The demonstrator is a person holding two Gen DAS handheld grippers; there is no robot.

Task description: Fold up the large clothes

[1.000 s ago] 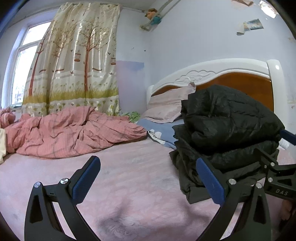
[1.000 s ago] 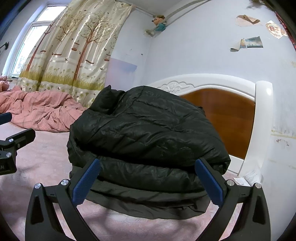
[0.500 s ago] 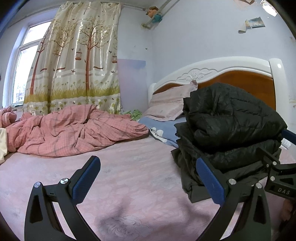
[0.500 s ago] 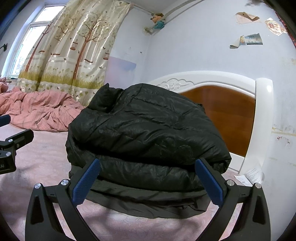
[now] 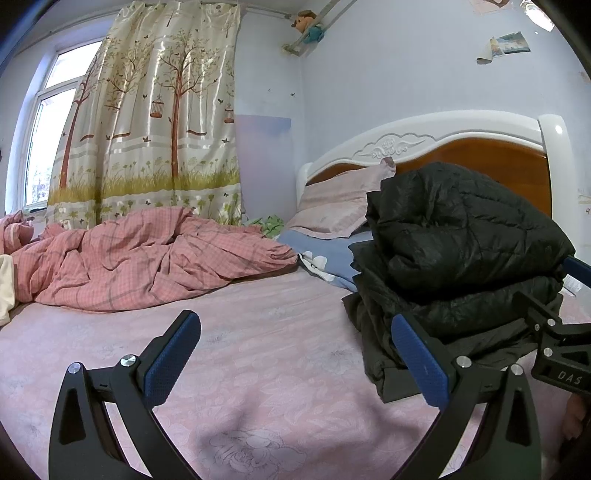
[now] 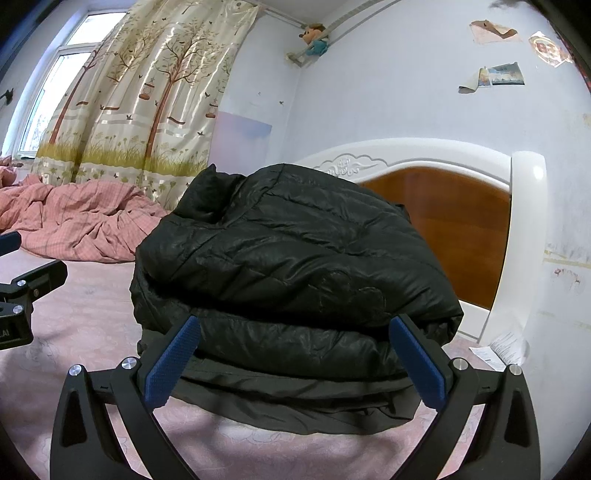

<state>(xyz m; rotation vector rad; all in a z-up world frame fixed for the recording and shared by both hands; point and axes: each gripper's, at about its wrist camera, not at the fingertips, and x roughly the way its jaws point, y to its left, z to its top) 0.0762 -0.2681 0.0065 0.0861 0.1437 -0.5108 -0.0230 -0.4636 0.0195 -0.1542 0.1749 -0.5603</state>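
A black puffer jacket [image 6: 295,266] lies folded in a thick bundle on the pink bed sheet [image 5: 258,362], near the head of the bed. Its layers are stacked one over another, and a thinner dark edge spreads flat on the sheet at the bottom. Behind the jacket stands the headboard [image 6: 458,229], white at the frame and brown wood in the middle.

The right gripper [image 6: 293,363] is directly in front of the jacket, with its jaws spread wide and nothing between them. Its blue pads [image 6: 171,363] sit just before the lower layers of the bundle; whether they touch the fabric I cannot tell. The left gripper [image 5: 295,360] is over the bare sheet, to the left of the jacket, and its jaws are also wide apart and empty. In the left wrist view the jacket [image 5: 458,258] is seen behind the right-side pad, and part of the right gripper shows at the right edge.

Farther on the bed a pink checked duvet [image 5: 147,258] lies crumpled near the window side. A pink pillow [image 5: 340,203] leans against the headboard, on a blue bedding piece [image 5: 328,254]. A curtain with printed trees [image 5: 155,122] hangs at the window, and a small doll [image 5: 308,26] sits high on the wall.
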